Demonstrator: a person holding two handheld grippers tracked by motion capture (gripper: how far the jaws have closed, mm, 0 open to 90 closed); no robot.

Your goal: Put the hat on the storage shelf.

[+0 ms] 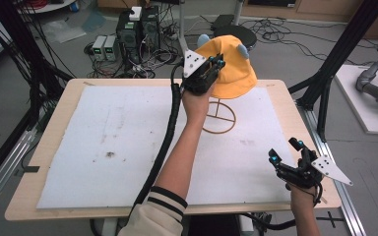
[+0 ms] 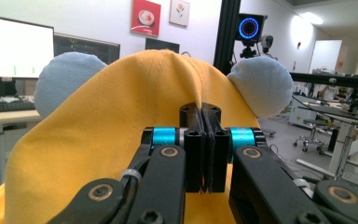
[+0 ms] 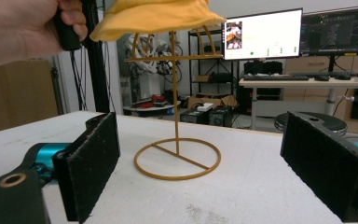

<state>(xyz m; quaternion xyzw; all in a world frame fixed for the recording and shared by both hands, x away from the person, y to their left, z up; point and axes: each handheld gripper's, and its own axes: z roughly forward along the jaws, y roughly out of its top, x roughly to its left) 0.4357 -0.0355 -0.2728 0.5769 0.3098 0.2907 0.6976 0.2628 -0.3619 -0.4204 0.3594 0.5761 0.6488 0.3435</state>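
Observation:
A yellow hat (image 1: 234, 69) with two light blue ears (image 2: 263, 84) sits atop a gold wire stand (image 1: 219, 118) at the back middle of the table. My left gripper (image 1: 217, 63) is up at the hat's near side, shut on a fold of the yellow fabric (image 2: 98, 126); in the left gripper view the jaws (image 2: 204, 112) pinch the cloth between them. My right gripper (image 1: 284, 151) rests low near the table's front right, open with nothing between its pads (image 3: 93, 158). It faces the stand's ring base (image 3: 177, 158), with the hat's brim (image 3: 154, 16) above.
A white mat (image 1: 128, 142) covers most of the wooden table (image 1: 54, 128). The left hand (image 3: 18, 28) is at the upper left of the right gripper view. Black frame posts, cables and electronics stand on the floor behind; desks with monitors lie beyond.

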